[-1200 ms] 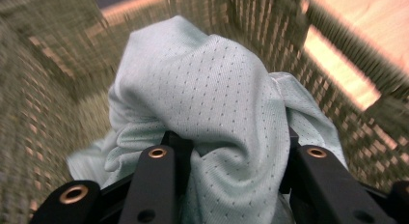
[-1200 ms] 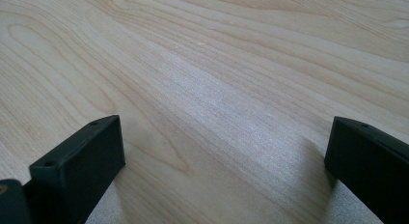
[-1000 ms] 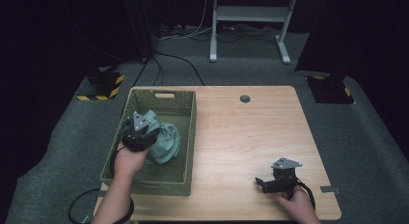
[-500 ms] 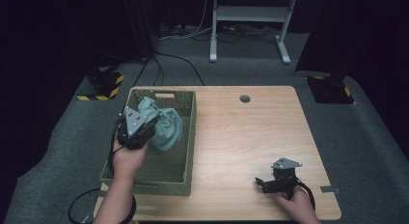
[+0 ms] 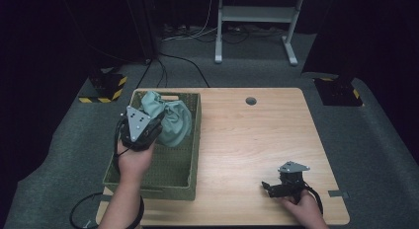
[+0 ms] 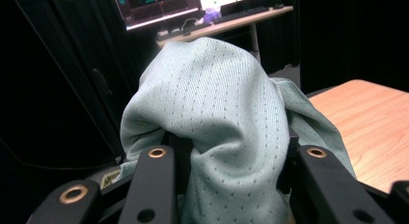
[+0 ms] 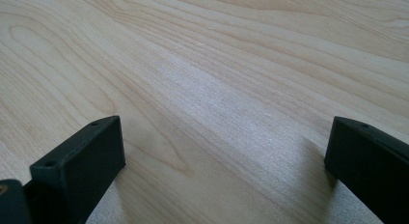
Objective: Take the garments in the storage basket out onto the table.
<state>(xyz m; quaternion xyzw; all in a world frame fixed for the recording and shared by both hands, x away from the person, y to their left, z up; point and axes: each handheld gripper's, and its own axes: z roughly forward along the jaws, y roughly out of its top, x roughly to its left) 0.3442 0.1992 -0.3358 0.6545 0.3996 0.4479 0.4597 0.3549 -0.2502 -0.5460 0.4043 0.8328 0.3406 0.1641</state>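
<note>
Hanging lengthwise downward from left tongs (image 6: 231, 151): green cloth (image 6: 217, 113).

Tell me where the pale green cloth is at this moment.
In the high view the pale green cloth hangs bunched in the left claw, over the far end of the olive basket on the table's left side.

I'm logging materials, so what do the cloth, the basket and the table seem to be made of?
Cloth: pale green knit, likely a synthetic mesh; rows of tiny holes, matte, drapes softly in the left gripper. Basket: olive green, looks woven, perhaps fabric or plastic; fine weave texture on its walls. Table: light wood or wood-look laminate; clear grain lines, a smooth satin sheen.
</note>
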